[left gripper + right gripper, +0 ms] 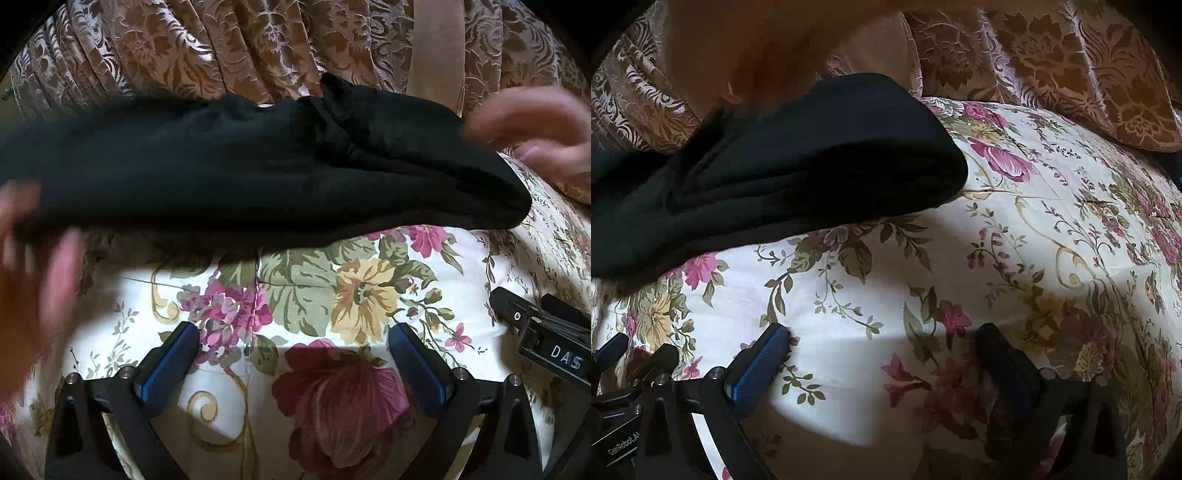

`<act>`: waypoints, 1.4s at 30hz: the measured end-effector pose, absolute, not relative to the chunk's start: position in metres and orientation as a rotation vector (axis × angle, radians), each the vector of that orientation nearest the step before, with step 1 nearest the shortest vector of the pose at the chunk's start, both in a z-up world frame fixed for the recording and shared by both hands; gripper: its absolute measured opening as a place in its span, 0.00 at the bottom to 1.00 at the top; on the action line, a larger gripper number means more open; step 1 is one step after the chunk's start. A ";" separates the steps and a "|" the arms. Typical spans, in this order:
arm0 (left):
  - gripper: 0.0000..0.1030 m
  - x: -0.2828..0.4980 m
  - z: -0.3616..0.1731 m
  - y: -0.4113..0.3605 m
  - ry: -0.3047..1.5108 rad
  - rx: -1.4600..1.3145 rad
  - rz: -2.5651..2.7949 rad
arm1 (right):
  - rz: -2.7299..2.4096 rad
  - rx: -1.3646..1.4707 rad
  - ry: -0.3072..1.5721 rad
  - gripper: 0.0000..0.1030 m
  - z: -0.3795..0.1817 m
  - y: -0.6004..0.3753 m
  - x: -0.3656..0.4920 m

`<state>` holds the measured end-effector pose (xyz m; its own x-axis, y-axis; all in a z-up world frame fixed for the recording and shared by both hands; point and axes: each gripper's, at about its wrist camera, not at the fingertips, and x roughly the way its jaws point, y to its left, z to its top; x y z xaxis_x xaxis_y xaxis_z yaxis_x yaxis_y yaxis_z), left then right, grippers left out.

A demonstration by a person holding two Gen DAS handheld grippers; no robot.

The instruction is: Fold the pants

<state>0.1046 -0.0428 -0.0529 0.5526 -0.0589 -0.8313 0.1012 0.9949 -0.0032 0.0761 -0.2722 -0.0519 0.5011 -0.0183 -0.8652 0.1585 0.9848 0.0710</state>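
A: Where are the black soft-fabric pants (258, 173)?

B: Bunched in a long heap across the far part of the cream bedspread printed with pink, yellow and green flowers (351, 295). In the left wrist view the heap runs from the left edge almost to the right, ending in a rounded fold (509, 206). A crumpled ridge of fabric stands up near its top middle.

A: And from the other camera?

B: In the right wrist view the same pants (798, 173) fill the upper left, their rounded end (945, 162) resting on the spread (1015, 258).

A: The tools?

B: The left gripper (293, 354) lies low over the bedspread, its 2 blue-padded fingers (170, 362) spread wide with nothing between them, only printed flowers. The right gripper (882, 354) is likewise wide apart and empty, short of the pants. Its black body (546, 332) also shows at the right edge of the left wrist view.

A: Is anything touching the pants?

B: 2 bare hands, both blurred. 1 hand (33, 280) is at the left end of the heap and the other hand (535, 136) is at the right end. Whether they grip the cloth I cannot tell.

A: Behind it all?

B: A brown and gold damask fabric with floral relief (221, 48) hangs in folds, and a plain beige strip (436, 55) runs down through it.
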 end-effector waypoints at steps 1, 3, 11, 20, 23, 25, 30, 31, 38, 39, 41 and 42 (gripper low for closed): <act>1.00 0.105 -0.053 -0.043 0.981 0.047 -0.094 | -0.107 0.148 1.041 1.00 -0.052 -0.272 0.076; 1.00 0.105 -0.053 -0.043 0.981 0.046 -0.096 | -0.107 0.148 1.041 1.00 -0.052 -0.272 0.076; 1.00 0.105 -0.053 -0.042 0.981 0.046 -0.097 | -0.109 0.147 1.041 1.00 -0.053 -0.273 0.076; 1.00 0.105 -0.052 -0.042 0.983 0.045 -0.097 | -0.100 0.172 1.035 1.00 -0.053 -0.276 0.075; 1.00 0.105 -0.052 -0.042 0.983 0.045 -0.097 | -0.108 0.153 1.040 1.00 -0.053 -0.274 0.075; 1.00 0.105 -0.052 -0.042 0.983 0.044 -0.097 | -0.110 0.149 1.040 1.00 -0.052 -0.274 0.075; 1.00 0.105 -0.051 -0.041 0.983 0.045 -0.098 | -0.108 0.153 1.040 1.00 -0.052 -0.276 0.074; 1.00 0.105 -0.051 -0.041 0.983 0.045 -0.098 | -0.108 0.154 1.040 1.00 -0.051 -0.276 0.073; 1.00 0.105 -0.050 -0.041 0.984 0.044 -0.098 | -0.108 0.152 1.038 1.00 -0.052 -0.277 0.072; 1.00 0.105 -0.050 -0.041 0.984 0.044 -0.098 | -0.108 0.153 1.038 1.00 -0.052 -0.277 0.072; 1.00 0.105 -0.050 -0.041 0.984 0.044 -0.098 | -0.109 0.152 1.038 1.00 -0.053 -0.277 0.073; 1.00 0.105 -0.050 -0.041 0.984 0.044 -0.098 | -0.108 0.152 1.038 1.00 -0.053 -0.277 0.072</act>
<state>0.1055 -0.0414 -0.0497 0.5495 -0.0629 -0.8331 0.1030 0.9947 -0.0071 0.0724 -0.2768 -0.0529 0.5042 -0.0175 -0.8634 0.1613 0.9841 0.0742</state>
